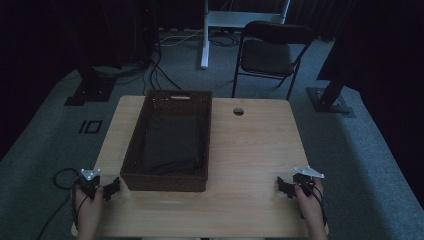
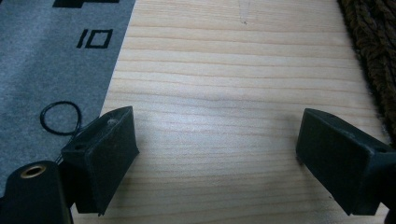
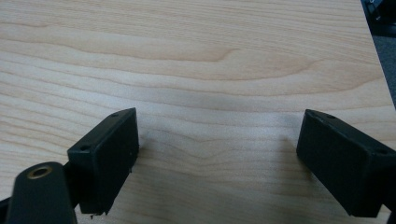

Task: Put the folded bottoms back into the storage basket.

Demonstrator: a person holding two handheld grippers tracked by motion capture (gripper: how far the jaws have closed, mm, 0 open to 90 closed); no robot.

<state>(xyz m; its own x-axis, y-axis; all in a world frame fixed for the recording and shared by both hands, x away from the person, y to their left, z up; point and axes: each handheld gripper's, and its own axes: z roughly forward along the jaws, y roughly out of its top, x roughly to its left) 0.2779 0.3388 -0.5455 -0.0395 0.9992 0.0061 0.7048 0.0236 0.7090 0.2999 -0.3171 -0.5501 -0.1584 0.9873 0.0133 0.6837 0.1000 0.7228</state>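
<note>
A dark cloth lies inside the wicker basket on the counter. The left tool rests just left of the basket, jaws apart and empty. The right tool sits well right of it, likewise spread.

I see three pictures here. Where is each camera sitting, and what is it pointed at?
High view: above the person's side, facing forward and down on table and basket; hands, left gripper, right gripper show.
Left gripper view: rides that gripper, open over wood; basket edge.
Right gripper view: rides its gripper, open.
Shared: the table.

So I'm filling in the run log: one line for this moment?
left gripper: open, empty | right gripper: open, empty | basket: dark cloth inside | table
</note>
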